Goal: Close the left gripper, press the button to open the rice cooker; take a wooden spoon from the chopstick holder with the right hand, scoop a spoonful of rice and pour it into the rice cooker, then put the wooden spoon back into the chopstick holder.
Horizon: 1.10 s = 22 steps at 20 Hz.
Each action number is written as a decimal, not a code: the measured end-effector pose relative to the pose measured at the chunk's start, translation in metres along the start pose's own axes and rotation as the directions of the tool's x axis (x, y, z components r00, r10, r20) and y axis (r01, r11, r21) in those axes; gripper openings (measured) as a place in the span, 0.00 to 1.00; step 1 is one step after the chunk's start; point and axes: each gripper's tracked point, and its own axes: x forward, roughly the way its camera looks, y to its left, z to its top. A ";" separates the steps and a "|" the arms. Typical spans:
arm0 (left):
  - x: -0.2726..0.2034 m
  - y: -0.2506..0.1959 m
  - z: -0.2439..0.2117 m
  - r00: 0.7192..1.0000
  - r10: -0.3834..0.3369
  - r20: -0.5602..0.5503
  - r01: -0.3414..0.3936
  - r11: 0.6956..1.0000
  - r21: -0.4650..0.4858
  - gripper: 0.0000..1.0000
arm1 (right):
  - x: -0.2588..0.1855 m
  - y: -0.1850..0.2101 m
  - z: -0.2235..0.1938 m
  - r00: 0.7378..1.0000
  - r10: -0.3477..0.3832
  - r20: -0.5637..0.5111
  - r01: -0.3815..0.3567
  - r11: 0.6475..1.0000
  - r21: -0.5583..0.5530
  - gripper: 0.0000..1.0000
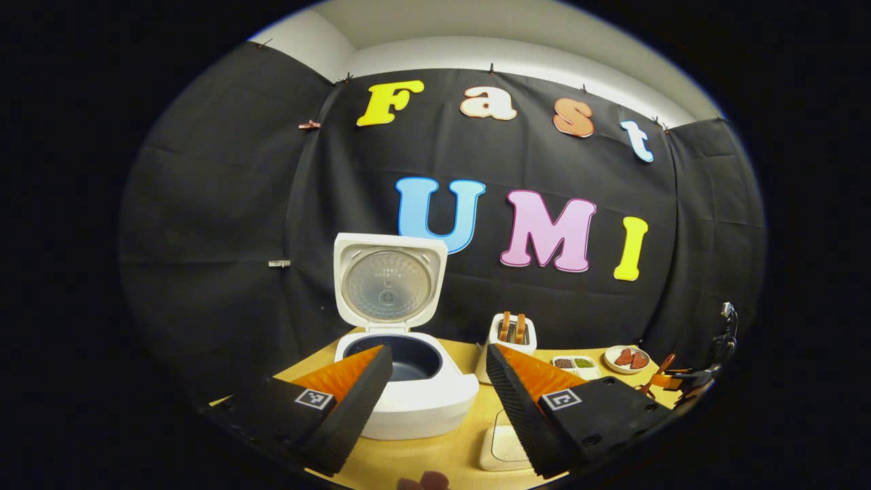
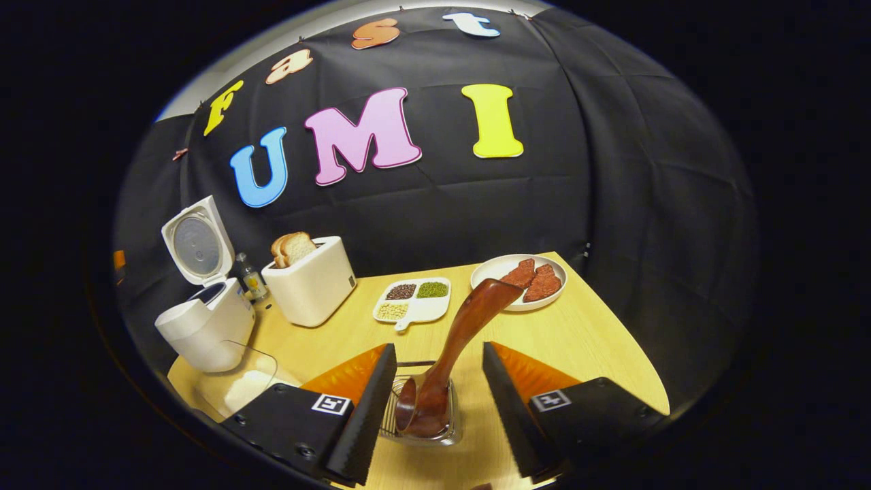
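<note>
Here the rice cooker (image 1: 408, 381) stands lid-up; the left gripper (image 1: 435, 391) hangs released before it, and the right gripper (image 2: 435, 395), also released, flanks the wooden spoon (image 2: 463, 333) in the chopstick holder (image 2: 425, 415).

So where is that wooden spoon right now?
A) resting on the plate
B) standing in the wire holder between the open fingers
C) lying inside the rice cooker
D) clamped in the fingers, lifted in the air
B: the wooden spoon stands tilted in the chopstick holder, with the right gripper open around it, its fingers apart from the handle.
</note>
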 end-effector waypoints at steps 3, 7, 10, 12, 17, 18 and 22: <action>-0.003 0.005 -0.018 0.999 0.008 -0.040 -0.008 1.000 0.013 0.96 | 0.022 0.001 -0.004 1.000 0.030 -0.004 -0.030 0.999 0.025 0.72; -0.006 0.001 -0.023 0.999 0.004 -0.054 -0.001 0.998 0.056 0.95 | 0.025 0.005 -0.022 0.997 0.039 -0.068 -0.034 0.996 0.078 0.33; -0.005 -0.006 -0.024 0.999 -0.005 -0.051 0.009 0.997 0.072 0.95 | 0.010 0.016 -0.021 0.998 0.058 -0.040 -0.055 0.997 0.057 0.32; -0.003 -0.007 -0.024 0.999 -0.008 -0.053 0.012 0.997 0.080 0.95 | 0.006 0.023 -0.036 0.996 0.066 -0.066 -0.064 0.998 0.024 0.32; -0.005 -0.004 -0.022 0.999 -0.007 -0.053 0.010 0.998 0.070 0.95 | 0.008 0.021 -0.038 0.995 0.045 -0.086 -0.044 0.999 0.014 0.30; -0.006 -0.002 -0.021 0.999 -0.004 -0.054 0.008 0.998 0.068 0.95 | 0.008 0.022 -0.039 0.995 0.042 -0.087 -0.039 0.999 0.037 0.28; -0.009 0.005 -0.016 0.999 -0.002 -0.052 0.005 0.998 0.061 0.95 | -0.003 0.020 -0.021 0.998 0.026 -0.056 -0.022 0.997 0.067 0.20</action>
